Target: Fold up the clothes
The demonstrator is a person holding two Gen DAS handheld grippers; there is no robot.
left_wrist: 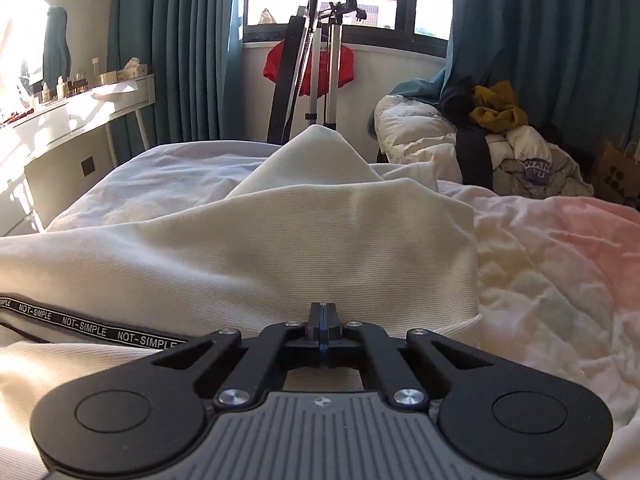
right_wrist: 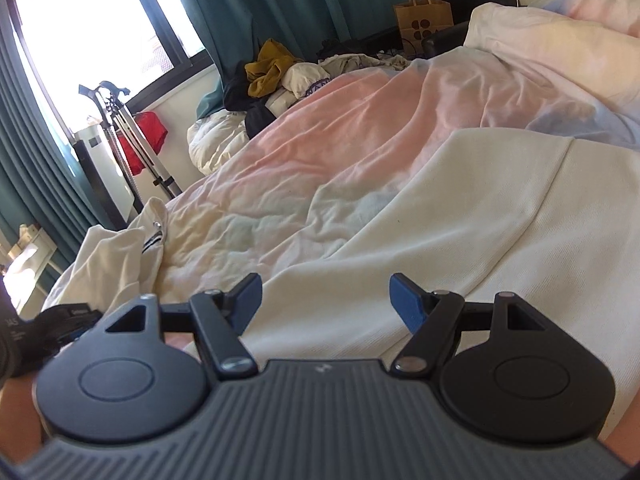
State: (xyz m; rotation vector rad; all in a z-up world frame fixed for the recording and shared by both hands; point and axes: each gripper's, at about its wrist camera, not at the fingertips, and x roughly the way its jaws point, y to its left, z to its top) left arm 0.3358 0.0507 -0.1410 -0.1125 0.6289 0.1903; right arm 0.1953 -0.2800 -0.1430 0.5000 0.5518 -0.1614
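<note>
1. Folding is at the gathering stage: my left gripper [left_wrist: 323, 312] has its jaws pressed together right at the near hem of the cream garment [left_wrist: 280, 240], which lies heaped on the bed [left_wrist: 560, 264] toward its near edge. Whether cloth is caught between the pads I cannot tell; the tips meet at the fabric's edge.
2. My right gripper [right_wrist: 326, 300] hangs with jaws spread over a smoother stretch of the same cream cloth, pinching nothing.
3. Next, I judge, the right needs to drop onto an edge or corner and close, so both hands can lift and lay the piece flat before a fold.
4. Only the left view shows the black lettered tape [left_wrist: 80, 324] along a seam and the peak of bunched cloth.
5. Only the right view shows a crumpled sleeve [right_wrist: 120, 252] near the bed's foot edge and a paper bag [right_wrist: 424, 16] beyond the far side.
</note>
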